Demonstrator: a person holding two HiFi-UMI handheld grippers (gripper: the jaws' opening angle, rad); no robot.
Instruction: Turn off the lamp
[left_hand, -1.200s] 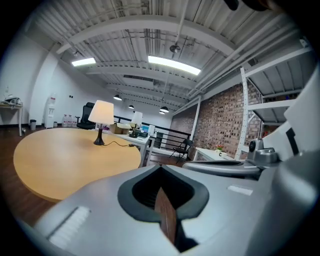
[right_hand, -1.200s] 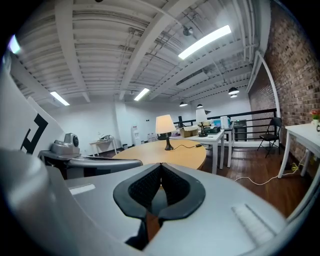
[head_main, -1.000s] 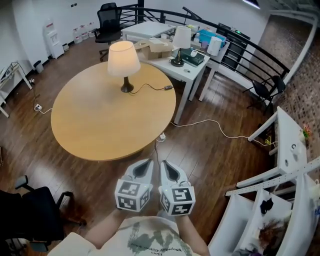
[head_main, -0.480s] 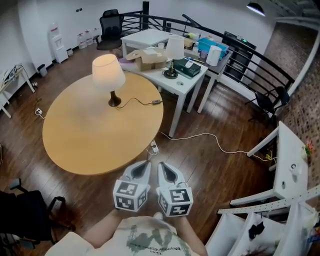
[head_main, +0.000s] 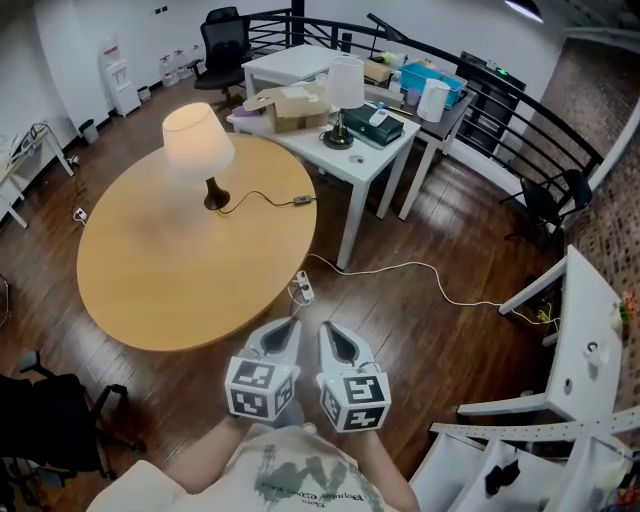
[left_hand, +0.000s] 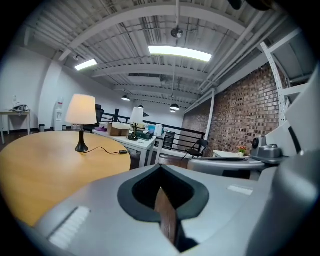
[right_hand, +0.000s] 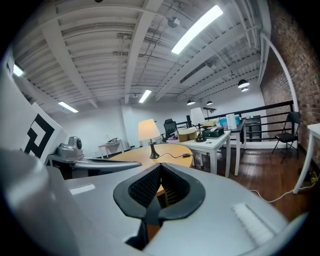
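Note:
The lit lamp (head_main: 198, 143) with a cream shade and dark base stands on the round wooden table (head_main: 190, 270), on its far side. Its cord runs right to an inline switch (head_main: 300, 200) near the table's edge. The left gripper view shows the lamp (left_hand: 81, 111) and switch (left_hand: 123, 151) far ahead, and the right gripper view also shows the lamp (right_hand: 148, 130). My left gripper (head_main: 289, 327) and right gripper (head_main: 331, 329) are side by side, low in the head view, over the floor, well short of the table. Both are shut and hold nothing.
A white table (head_main: 385, 140) behind the round one carries an unlit lamp (head_main: 345, 85), boxes and other items. A power strip (head_main: 302, 290) and a white cable (head_main: 430, 270) lie on the wooden floor. A white rack (head_main: 580, 340) stands at the right, and a black chair (head_main: 50, 430) at the lower left.
The table and lamp have slid leftward in the head view as I moved across the floor. Both grippers keep their side-by-side pose and stay shut.

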